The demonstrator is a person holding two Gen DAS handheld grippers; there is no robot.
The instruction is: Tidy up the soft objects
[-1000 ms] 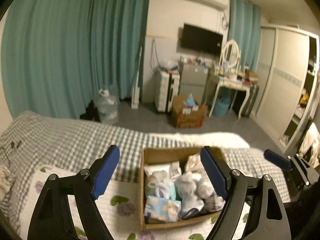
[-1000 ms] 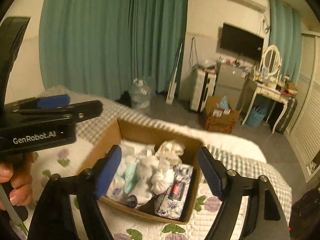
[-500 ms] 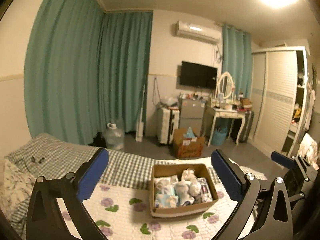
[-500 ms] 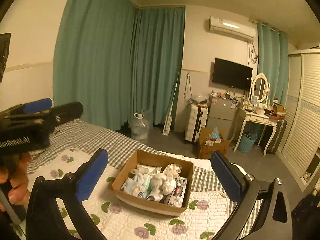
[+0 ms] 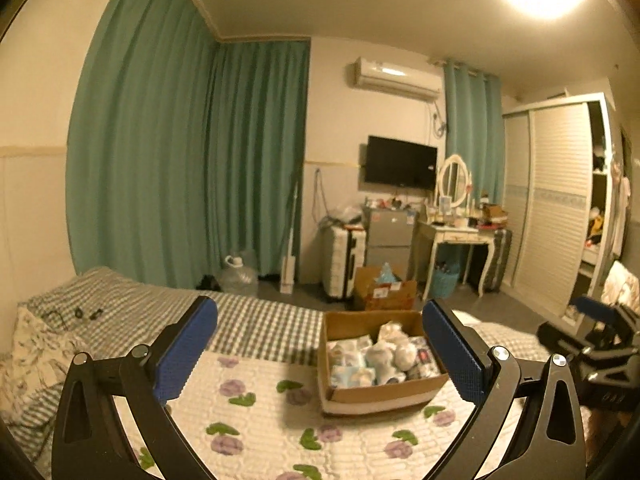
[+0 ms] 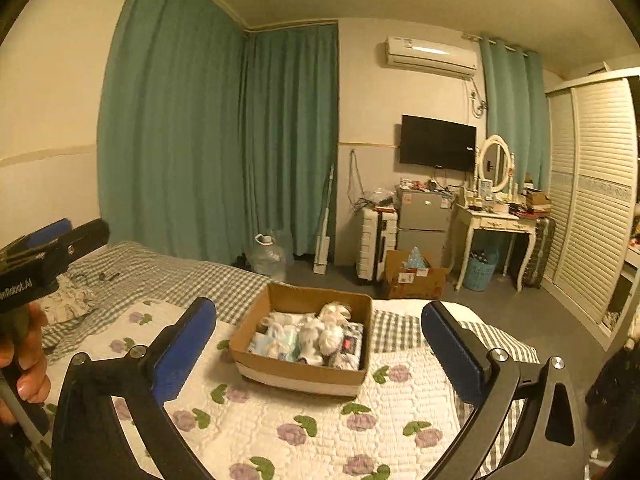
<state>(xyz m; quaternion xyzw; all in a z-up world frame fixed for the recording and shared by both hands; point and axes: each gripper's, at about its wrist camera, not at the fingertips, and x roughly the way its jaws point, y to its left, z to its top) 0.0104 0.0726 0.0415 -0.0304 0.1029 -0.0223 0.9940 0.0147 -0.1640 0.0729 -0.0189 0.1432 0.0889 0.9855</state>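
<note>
Socks and other small soft bundles [image 6: 316, 334] are sitting packed inside the cardboard box [image 6: 298, 376] on the floral quilt [image 6: 320, 432], so the gathering is looking finished to me. Both claws have just been spreading; the left gripper [image 5: 318, 354] and right gripper [image 6: 318, 348] are standing wide with nothing between them, well short of the box. Little is appearing left to tidy.

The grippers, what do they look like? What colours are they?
Both match. The left gripper and the right gripper each have two black frames with triangle-shaped holes and silver round bolts. Their fingers wear blue ridged pads. In the right wrist view, white letters run along the left gripper's black body. No sleeve shows.
</note>
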